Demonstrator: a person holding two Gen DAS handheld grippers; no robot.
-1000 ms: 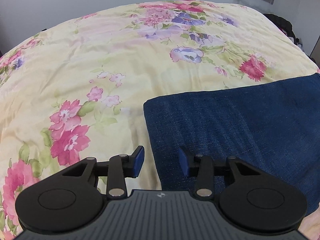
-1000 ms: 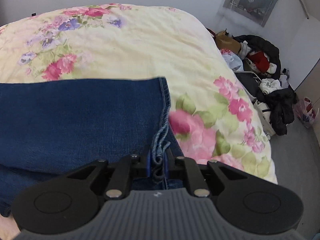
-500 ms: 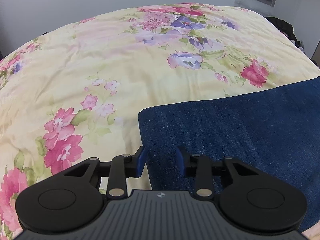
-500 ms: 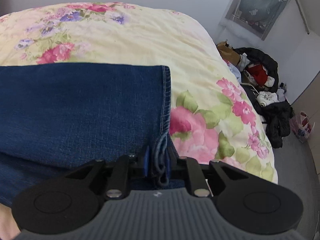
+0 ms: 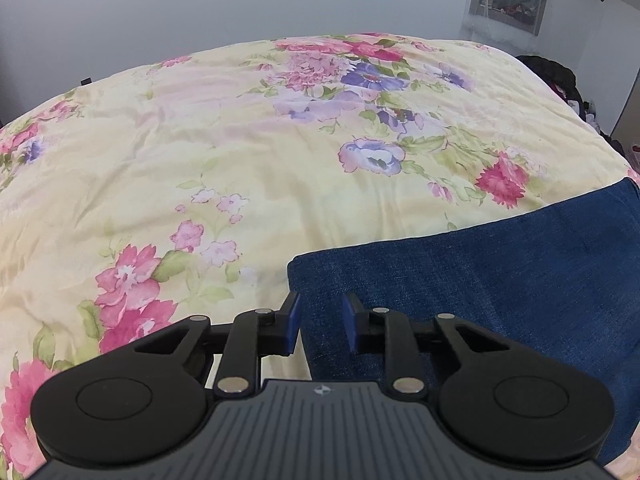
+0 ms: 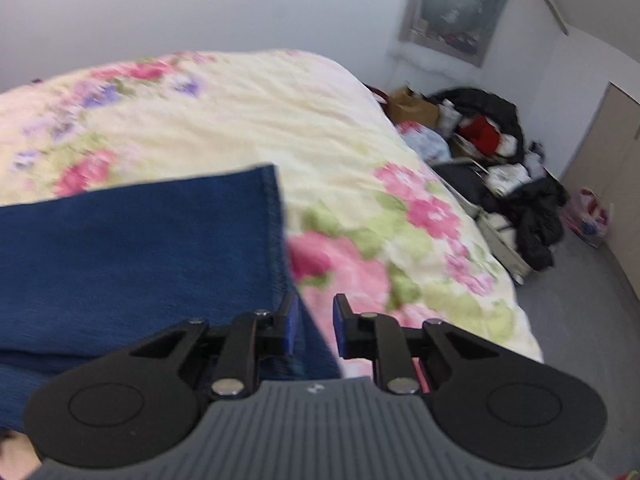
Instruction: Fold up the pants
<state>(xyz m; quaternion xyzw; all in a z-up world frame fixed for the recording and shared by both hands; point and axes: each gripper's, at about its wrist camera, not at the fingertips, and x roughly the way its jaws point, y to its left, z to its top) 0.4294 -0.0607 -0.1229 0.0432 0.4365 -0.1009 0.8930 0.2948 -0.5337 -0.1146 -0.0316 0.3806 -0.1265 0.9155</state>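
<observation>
A: Left gripper (image 5: pixel 319 322)?
B: My jaws just narrowed, pants (image 5: pixel 500 280) edge between them, not pinched.
A: Right gripper (image 6: pixel 314 326)?
B: My jaws just parted, hem loose between; pants lie on bed (image 5: pixel 240 152).

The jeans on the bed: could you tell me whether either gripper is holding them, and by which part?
Neither holds the jeans. The left gripper, closing, straddles their edge unpinched; the right gripper has just opened off the hem.
</observation>
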